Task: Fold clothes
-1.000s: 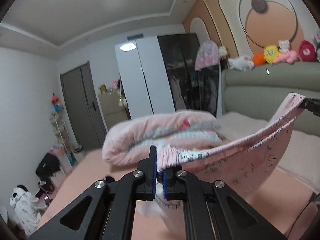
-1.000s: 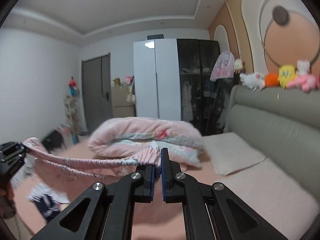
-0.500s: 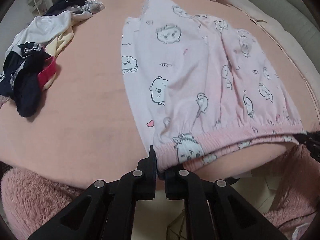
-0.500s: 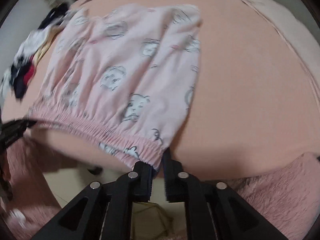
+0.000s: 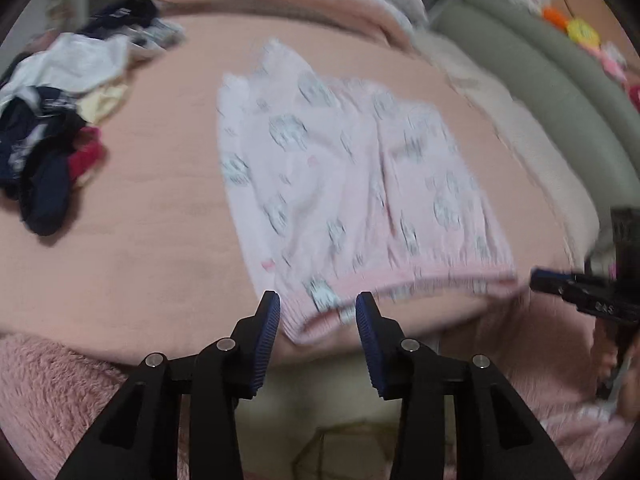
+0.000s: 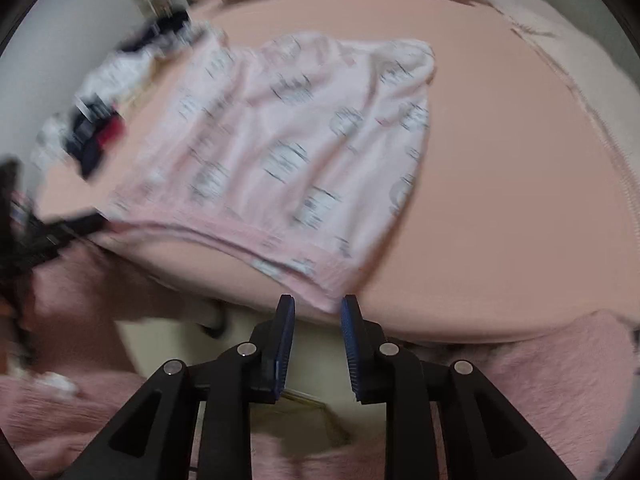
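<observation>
Pink shorts flat on bed, waistband nearest. Left gripper jaws just opening, wide, waistband corner between, unpinched. Right gripper just opening, narrow gap, other corner just ahead.

A second ago both tools hold the pink printed shorts up in the air by the waistband, stretched between them, with the room behind. Now the shorts lie spread flat on the bed, the waistband at its near edge. The left tool has just been opening; its jaws stand apart with a waistband corner loose between them. The right tool has just been opening too, its jaws parted just short of the other corner.
</observation>
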The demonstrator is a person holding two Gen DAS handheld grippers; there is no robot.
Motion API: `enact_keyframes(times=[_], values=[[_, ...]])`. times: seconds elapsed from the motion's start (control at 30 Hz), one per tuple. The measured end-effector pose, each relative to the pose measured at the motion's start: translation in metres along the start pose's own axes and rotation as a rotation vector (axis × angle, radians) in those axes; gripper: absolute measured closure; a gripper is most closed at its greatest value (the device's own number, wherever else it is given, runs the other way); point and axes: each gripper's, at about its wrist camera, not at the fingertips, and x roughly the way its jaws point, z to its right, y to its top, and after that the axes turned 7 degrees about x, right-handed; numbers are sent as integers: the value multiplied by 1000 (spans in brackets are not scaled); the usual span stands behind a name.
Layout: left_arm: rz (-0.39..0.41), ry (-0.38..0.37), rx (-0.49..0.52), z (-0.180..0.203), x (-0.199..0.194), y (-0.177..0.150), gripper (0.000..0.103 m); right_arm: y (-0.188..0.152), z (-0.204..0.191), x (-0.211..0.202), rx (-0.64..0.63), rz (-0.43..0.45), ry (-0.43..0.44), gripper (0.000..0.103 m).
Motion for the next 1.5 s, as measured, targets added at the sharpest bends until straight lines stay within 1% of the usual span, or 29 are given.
enact_keyframes(times=[0.07,0.1,0.13,0.2,0.23,0.3,0.37,0.4,0.43,0.5,0.57,0.63,0.7,0.73,0.77,0.8,0.9,0.97,1.07,1.1,1.17,1.2,1.23,1.27,1.33,1.37,1.43,1.5], values=[[-11,62,-19,-3,8,3,68,5,4,0,38,47,-35,79],[-46,74,-17,-3,18,2,69,8,6,1,56,70,-55,78],[-82,86,-15,-3,29,2,75,11,8,12,57,55,-90,78],[-154,112,-8,-3,50,0,76,18,14,36,55,15,-163,78],[-191,134,11,0,55,-5,76,17,16,43,60,-8,-173,78],[-189,145,29,2,52,-14,76,9,19,51,67,-52,-167,78],[-196,115,4,-1,47,-17,76,-2,26,50,72,-73,-162,77],[-183,79,-33,-6,43,-17,76,-7,29,50,75,-83,-160,75],[-163,35,-77,-11,40,-16,77,-9,36,46,112,-79,-116,75],[-146,-19,-136,-19,41,-13,77,-8,47,41,187,-63,-32,75],[-149,-50,-181,-25,48,-12,76,-2,57,40,258,-42,34,74],[-176,-63,-200,-26,59,-13,76,5,59,50,278,-50,58,69],[-175,-48,-199,-22,64,-13,77,10,49,58,245,-58,38,65],[-172,-59,-197,-20,64,-13,77,13,44,62,228,-62,28,65],[-169,-82,-198,-17,64,-14,77,13,38,62,207,-67,36,68],[-167,-102,-199,-15,65,-14,77,13,32,63,186,-72,47,74],[-148,-129,-218,-15,63,-12,77,14,22,67,167,-55,27,82],[-125,-169,-287,-27,62,-12,76,16,23,66,184,-23,28,84],[-127,-160,-329,-34,66,-9,76,17,33,63,216,-1,8,83],[-134,-162,-333,-33,71,-9,75,17,30,63,197,1,2,83],[-154,-127,-296,-25,76,-6,74,16,23,64,153,3,-11,83],[-173,-103,-254,-19,76,1,74,16,19,64,131,5,-17,90],[-176,-100,-225,-14,74,6,82,16,15,64,109,6,-24,95],[-157,-116,-218,-11,68,11,96,17,8,54,86,51,-22,95],[-115,-145,-204,-4,55,21,97,21,-8,32,40,150,-16,96],[-82,-151,-198,-1,43,26,97,23,-18,13,9,217,-34,96],[-18,-165,-186,4,18,36,97,31,-30,-14,-23,288,-49,96],[36,-183,-182,7,-11,39,97,28,-27,-49,-19,337,-20,96]])
